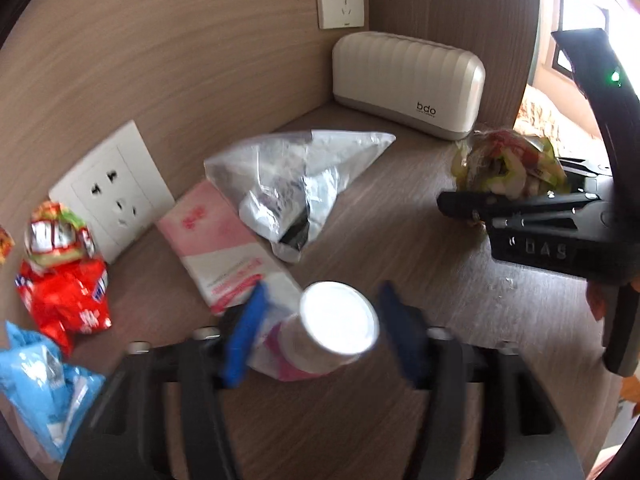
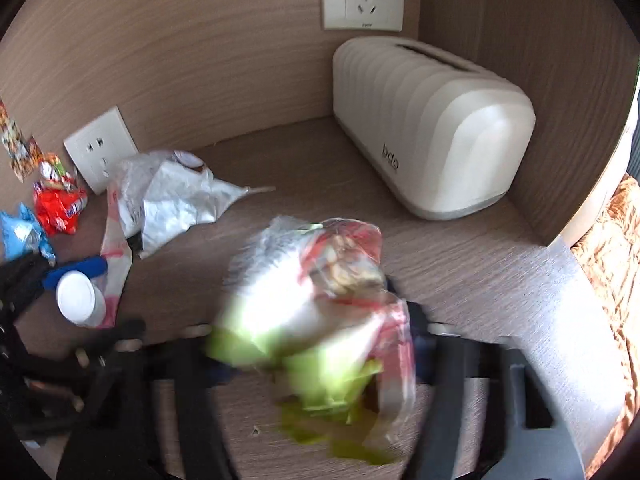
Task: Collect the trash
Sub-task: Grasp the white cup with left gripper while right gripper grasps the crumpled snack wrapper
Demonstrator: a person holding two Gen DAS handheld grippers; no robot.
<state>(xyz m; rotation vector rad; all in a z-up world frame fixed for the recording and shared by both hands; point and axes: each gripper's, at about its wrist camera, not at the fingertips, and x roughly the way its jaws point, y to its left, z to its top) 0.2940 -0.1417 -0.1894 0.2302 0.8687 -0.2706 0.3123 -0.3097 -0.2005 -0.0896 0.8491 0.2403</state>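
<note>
My left gripper (image 1: 320,332) is open, its blue fingers either side of a white and pink paper cup (image 1: 332,330) lying on the wooden desk (image 1: 440,280); the cup does not fill the gap. The cup also shows in the right wrist view (image 2: 80,300). My right gripper (image 2: 316,344) is shut on a green, red and clear crumpled wrapper (image 2: 320,308), blurred by motion; the wrapper (image 1: 508,164) also shows in the left wrist view. A pink and white packet (image 1: 224,240), a clear plastic bag (image 1: 296,184), a red snack wrapper (image 1: 60,276) and a blue wrapper (image 1: 40,384) lie on the desk.
A cream ribbed tissue box (image 2: 432,128) stands in the back right corner against the wooden wall. Wall sockets (image 1: 112,192) are set in the back panel. An orange fabric (image 2: 612,260) lies beyond the desk's right edge.
</note>
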